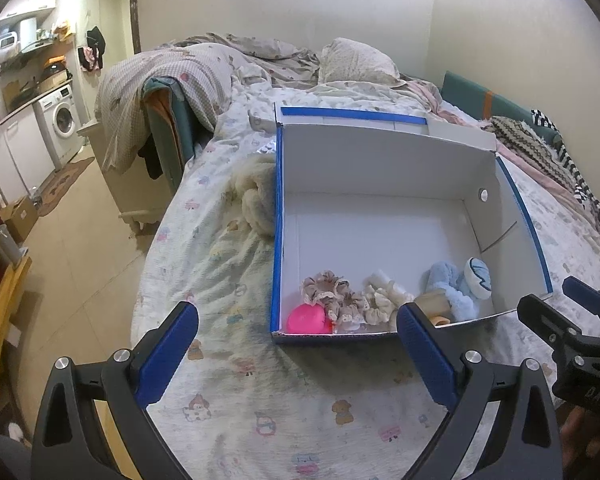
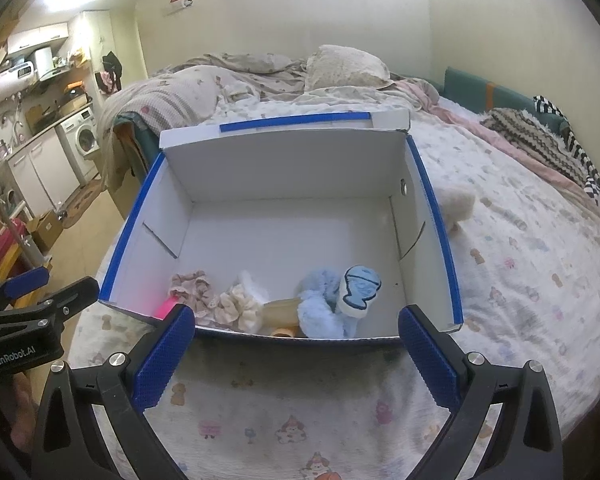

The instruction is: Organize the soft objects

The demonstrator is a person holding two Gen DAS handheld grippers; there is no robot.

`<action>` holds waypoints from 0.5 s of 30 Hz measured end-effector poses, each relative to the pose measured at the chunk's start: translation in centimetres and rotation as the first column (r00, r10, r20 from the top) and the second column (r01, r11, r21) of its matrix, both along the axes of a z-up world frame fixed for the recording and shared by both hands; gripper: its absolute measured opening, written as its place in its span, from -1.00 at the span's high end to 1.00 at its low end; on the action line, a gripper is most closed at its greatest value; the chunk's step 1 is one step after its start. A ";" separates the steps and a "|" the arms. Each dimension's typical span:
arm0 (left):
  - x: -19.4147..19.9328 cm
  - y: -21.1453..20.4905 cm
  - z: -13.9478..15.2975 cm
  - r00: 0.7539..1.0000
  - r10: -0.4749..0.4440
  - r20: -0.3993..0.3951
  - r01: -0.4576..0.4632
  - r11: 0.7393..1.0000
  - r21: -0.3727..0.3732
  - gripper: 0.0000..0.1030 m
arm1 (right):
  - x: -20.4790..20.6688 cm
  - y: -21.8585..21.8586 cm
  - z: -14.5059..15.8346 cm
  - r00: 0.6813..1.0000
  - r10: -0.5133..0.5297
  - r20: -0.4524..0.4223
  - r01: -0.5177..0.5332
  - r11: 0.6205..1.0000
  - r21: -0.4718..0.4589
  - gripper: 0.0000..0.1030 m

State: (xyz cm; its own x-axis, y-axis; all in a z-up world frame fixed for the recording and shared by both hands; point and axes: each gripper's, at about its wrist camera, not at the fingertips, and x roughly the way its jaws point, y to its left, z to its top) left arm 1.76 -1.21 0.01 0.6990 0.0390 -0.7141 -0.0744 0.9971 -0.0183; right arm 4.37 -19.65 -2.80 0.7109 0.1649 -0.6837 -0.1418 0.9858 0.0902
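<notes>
A white box with blue edges sits open on the bed. Along its near wall lie a pink ball, a beige scrunchie, a cream scrunchie, a fluffy light-blue item and a small white-and-blue roll. A cream plush lies outside the box's left wall; another cream plush lies outside its right wall. My left gripper is open and empty before the box. My right gripper is open and empty at the box's near edge.
The bed has a cartoon-print sheet, rumpled quilts and a pillow at the far end, and knitted and striped clothes along the right. The bed's edge drops to the floor on the left. A washing machine stands far left.
</notes>
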 end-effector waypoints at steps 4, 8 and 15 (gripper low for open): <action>0.0 0.0 0.0 1.000 0.003 0.003 -0.003 1.000 0.002 -0.93 | 0.0 -0.1 0.0 1.000 -0.001 -0.002 0.001 1.000 0.001 -1.00; 0.0 0.0 0.0 1.000 0.003 0.002 -0.003 1.000 0.003 -0.93 | 0.0 -0.1 0.0 1.000 -0.002 -0.002 0.002 1.000 0.002 -1.00; 0.1 -0.1 0.0 1.000 0.000 -0.004 0.000 1.000 0.000 -0.93 | -0.1 -0.2 0.1 1.000 -0.002 -0.001 0.002 1.000 0.006 -1.00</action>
State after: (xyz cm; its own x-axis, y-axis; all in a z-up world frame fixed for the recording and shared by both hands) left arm 1.81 -1.33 -0.01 0.6963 0.0388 -0.7167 -0.0744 0.9971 -0.0183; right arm 4.28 -19.84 -2.75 0.7106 0.1671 -0.6835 -0.1394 0.9856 0.0960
